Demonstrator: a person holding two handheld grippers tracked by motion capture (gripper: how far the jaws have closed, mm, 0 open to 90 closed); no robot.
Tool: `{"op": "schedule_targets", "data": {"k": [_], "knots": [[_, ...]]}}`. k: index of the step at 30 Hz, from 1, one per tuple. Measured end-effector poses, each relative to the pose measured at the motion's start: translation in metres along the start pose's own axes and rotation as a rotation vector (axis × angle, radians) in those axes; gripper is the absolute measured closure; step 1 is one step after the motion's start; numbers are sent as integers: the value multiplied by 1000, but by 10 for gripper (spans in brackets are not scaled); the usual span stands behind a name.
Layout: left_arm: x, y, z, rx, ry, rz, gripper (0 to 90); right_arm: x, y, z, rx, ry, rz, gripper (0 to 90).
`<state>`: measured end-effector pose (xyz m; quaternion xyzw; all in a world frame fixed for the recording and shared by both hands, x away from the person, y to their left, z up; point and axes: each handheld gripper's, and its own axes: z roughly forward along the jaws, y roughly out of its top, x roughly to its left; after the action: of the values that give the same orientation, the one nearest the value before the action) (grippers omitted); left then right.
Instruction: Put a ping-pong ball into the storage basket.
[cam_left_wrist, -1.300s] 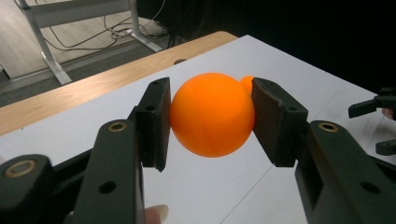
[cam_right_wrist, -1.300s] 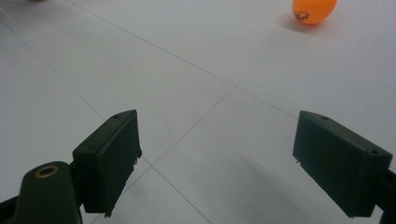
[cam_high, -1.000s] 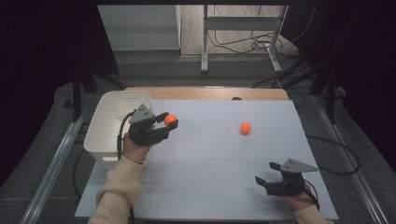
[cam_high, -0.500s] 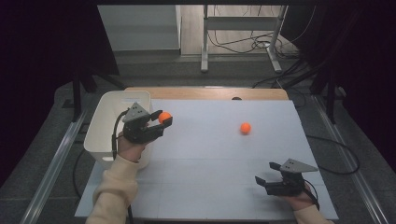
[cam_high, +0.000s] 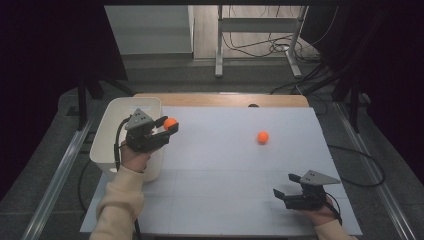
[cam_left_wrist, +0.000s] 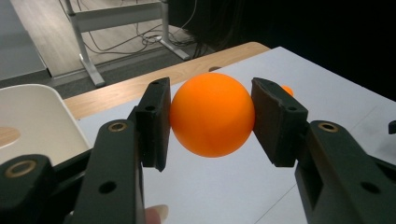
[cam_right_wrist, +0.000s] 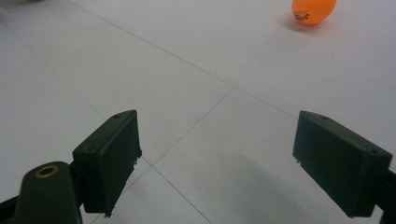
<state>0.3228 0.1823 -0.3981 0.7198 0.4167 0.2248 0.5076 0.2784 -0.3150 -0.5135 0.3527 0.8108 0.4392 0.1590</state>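
The orange ball (cam_right_wrist: 314, 10) lying on the white table (cam_right_wrist: 196, 70) carries small dark print in the right gripper view, too small and blurred to read. Nothing else bears lettering.

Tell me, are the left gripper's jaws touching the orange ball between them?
Touching. In the left gripper view, both black pads of the left gripper press on the sides of the orange ball, with no gap visible.

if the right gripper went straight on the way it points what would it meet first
Probably nothing soon: the open right gripper faces bare white table; the loose orange ball lies off its line.
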Motion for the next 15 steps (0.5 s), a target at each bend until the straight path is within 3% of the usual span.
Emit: {"op": "schedule_targets", "data": {"k": [15], "knots": [[8,-1,-5,-6,24,-17,503,0,0,0,2,-1,-2,156]]}}
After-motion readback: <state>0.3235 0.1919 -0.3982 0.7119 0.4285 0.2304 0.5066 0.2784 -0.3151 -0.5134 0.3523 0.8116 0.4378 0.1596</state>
